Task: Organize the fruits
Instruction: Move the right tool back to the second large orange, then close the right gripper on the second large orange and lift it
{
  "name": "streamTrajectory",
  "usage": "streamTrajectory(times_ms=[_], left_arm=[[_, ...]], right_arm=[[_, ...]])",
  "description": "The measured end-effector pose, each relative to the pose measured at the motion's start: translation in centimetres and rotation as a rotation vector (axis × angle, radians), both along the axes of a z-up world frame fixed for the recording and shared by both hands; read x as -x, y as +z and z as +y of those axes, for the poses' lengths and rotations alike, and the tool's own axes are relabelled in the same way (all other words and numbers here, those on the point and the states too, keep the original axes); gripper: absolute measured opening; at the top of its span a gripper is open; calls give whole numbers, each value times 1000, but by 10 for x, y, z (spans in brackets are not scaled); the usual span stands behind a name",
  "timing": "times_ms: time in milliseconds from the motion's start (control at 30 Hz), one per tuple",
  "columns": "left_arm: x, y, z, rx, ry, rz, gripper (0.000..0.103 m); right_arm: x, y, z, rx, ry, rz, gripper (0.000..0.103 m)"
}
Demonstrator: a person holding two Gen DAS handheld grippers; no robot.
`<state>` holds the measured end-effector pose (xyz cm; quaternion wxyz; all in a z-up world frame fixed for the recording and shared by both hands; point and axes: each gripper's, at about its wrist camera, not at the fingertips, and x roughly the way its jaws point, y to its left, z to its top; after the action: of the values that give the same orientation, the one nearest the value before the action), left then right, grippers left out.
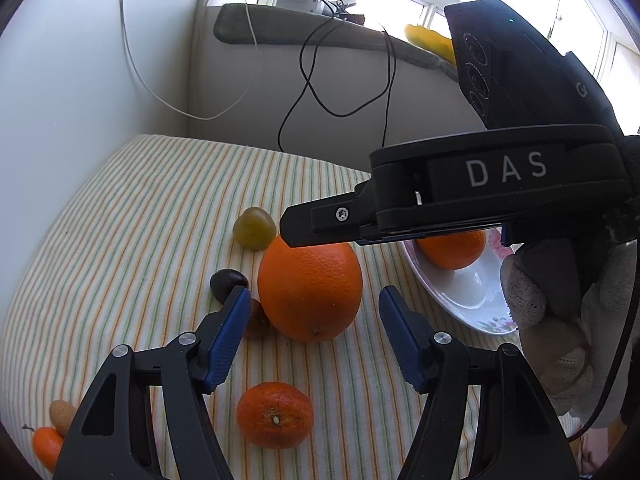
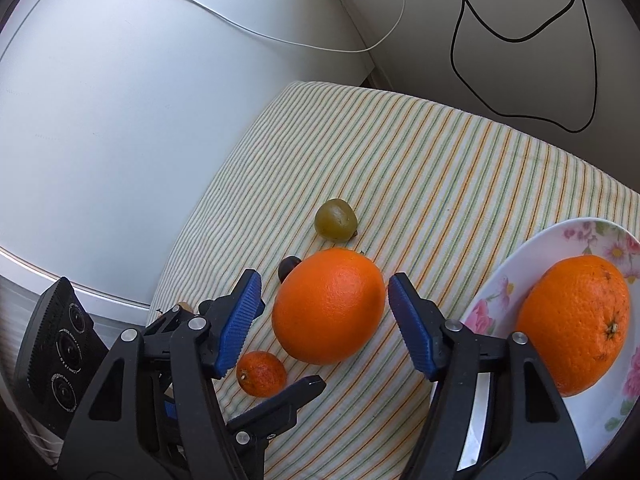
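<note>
cloth (image 2: 440, 168): showing thin green, orange and cream stripes
large orange (image 2: 329, 305): glowing bright orange
second orange (image 2: 574, 326): showing orange with dark specks
plate (image 2: 496, 292): showing white with pink flowers and green leaves
small mandarin (image 1: 275, 415): showing deep reddish orange
round fruit (image 2: 335, 219): showing olive green
dark fruit (image 1: 228, 285): looking nearly black
gripper pads (image 2: 412, 326): showing ribbed blue
gripper frames (image 1: 132, 408): showing black
cables (image 2: 520, 40): showing one black, one white
</note>
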<state>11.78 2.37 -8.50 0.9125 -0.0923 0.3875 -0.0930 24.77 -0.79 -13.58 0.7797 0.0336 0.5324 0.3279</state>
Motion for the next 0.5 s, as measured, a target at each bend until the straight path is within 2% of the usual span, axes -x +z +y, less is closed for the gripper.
streamTrajectory(times_ms=[500], left_arm=[[-15, -8, -4, -34, -13, 26, 61]], right_arm=[[-12, -13, 18, 37, 14, 48, 70]])
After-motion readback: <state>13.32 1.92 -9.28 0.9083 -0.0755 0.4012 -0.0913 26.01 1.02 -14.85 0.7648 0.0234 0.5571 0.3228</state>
